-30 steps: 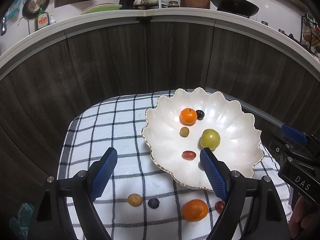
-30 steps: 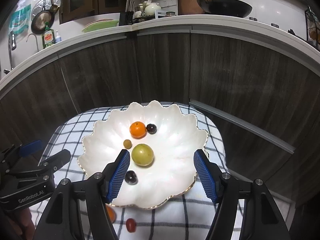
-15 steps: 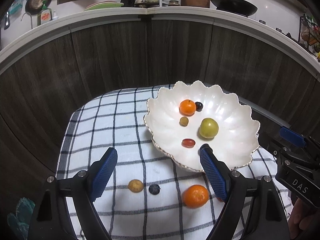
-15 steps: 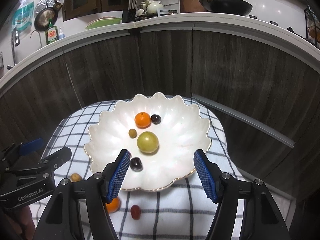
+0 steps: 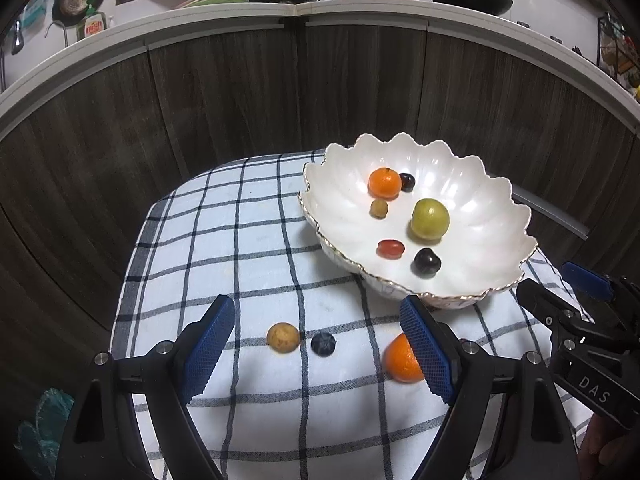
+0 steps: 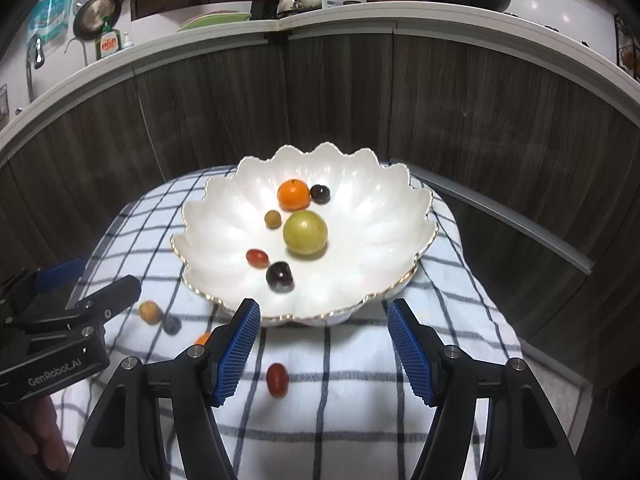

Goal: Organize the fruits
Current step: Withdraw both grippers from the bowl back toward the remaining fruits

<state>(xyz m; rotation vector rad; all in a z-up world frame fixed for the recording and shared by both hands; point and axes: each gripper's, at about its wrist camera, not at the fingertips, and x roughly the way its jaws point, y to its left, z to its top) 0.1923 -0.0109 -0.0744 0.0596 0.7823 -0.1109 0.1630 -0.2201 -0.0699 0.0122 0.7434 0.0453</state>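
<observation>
A white scalloped bowl (image 5: 484, 200) (image 6: 380, 216) stands on a checked cloth and holds a mandarin (image 5: 384, 183), a green fruit (image 5: 430, 219), a red tomato (image 5: 390, 249), a dark plum (image 5: 427, 262) and two small fruits. Loose on the cloth lie a yellow-brown fruit (image 5: 283, 337), a blueberry (image 5: 323, 344), a second mandarin (image 5: 400, 362) and a red tomato (image 6: 277, 379). My left gripper (image 5: 316, 306) hangs open above the yellow-brown fruit and blueberry; its right finger partly covers the mandarin. My right gripper (image 6: 322, 312) is open over the bowl's near rim, with the tomato below it.
The checked cloth (image 5: 224, 248) covers a small raised surface that drops off on all sides. Dark wood cabinet fronts (image 5: 240, 100) curve behind it under a white counter (image 5: 340, 10) with a wok and dishes. A grey rail (image 6: 520, 224) runs at the right.
Both grippers have drawn back toward the cloth's near edge and sunk a little. The loose fruits have slid up between the fingers, and the dark plum has come out from behind my left finger.
</observation>
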